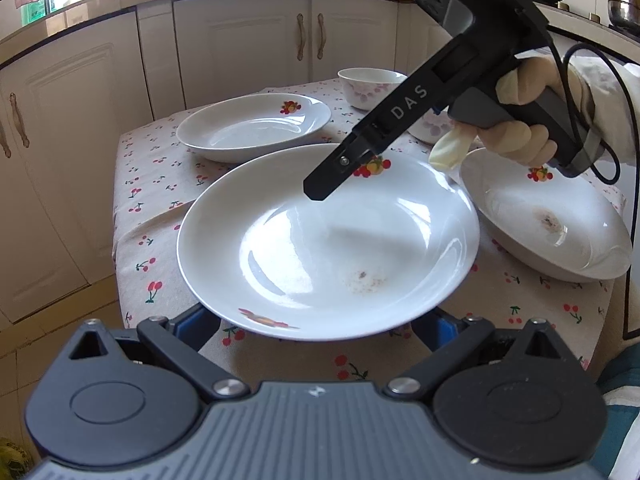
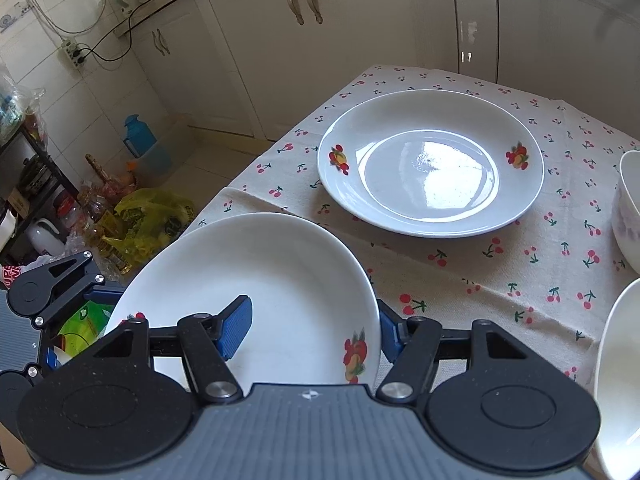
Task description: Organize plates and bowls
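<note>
Both grippers were on one soiled plate (image 1: 328,240), held over the near-left corner of the bench (image 1: 160,240), clear of the cherry-print cloth. The left gripper (image 1: 320,332) had the plate's near rim between its blue pads, jaws closed on it. The right gripper (image 2: 312,332) came in from the right; its jaws clamped the opposite rim, one pad inside the dish, one beneath. A clean plate (image 2: 430,164) lay ahead of the right jaws, further in on the bench, and looked like the probable stacking target. Another dirty plate (image 1: 552,224) sat just right of the held one, with a bowl (image 1: 370,86) behind. Round plate, so no long axis; the carried plate was tilted slightly.
</note>
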{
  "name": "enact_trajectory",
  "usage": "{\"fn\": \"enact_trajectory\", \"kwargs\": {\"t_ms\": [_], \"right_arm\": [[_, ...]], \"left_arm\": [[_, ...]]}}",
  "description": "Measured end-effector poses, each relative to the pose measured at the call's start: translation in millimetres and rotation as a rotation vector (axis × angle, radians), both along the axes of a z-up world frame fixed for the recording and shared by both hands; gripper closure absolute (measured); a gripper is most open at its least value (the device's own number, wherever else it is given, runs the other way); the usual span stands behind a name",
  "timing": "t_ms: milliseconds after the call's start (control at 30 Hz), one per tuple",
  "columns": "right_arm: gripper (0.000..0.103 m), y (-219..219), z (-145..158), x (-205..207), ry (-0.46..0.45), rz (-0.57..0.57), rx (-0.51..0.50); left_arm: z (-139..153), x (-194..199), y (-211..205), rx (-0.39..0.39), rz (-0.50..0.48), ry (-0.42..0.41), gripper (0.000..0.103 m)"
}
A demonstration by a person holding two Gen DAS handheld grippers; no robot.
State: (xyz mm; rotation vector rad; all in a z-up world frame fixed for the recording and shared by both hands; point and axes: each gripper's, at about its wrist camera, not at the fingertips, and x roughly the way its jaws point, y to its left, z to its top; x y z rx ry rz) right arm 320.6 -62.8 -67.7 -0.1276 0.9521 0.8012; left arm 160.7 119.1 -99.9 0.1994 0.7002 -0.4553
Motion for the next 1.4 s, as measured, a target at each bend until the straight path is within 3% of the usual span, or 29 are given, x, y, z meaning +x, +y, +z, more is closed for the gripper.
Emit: {"fn": "enact_trajectory", "kwargs": {"t_ms": [533, 733, 933, 1400], "right_arm": [[0.033, -4.5, -3.1, 3.5, -0.022, -0.023, -0.028], [0.024, -2.0, -2.2, 1.1, -0.030, -0.008, -0.036], [0.004, -1.9, 11.0, -10.1, -0.099, -0.009, -0.052], [0.000, -42.2, 61.5, -94.5, -0.298, -0.022, -0.070]], "left_arm": [[-3.9, 0.9, -7.7, 0.010, -0.024, -0.007, 0.003], [-3.9, -1.4, -6.9, 0.010, -0.022, -0.014, 0.003], [2.1, -11.5, -4.9, 0.015, -0.005, -0.037, 0.002], [38.3, -61.1, -6.9, -0.038, 0.174, -0.094, 0.001]]}}
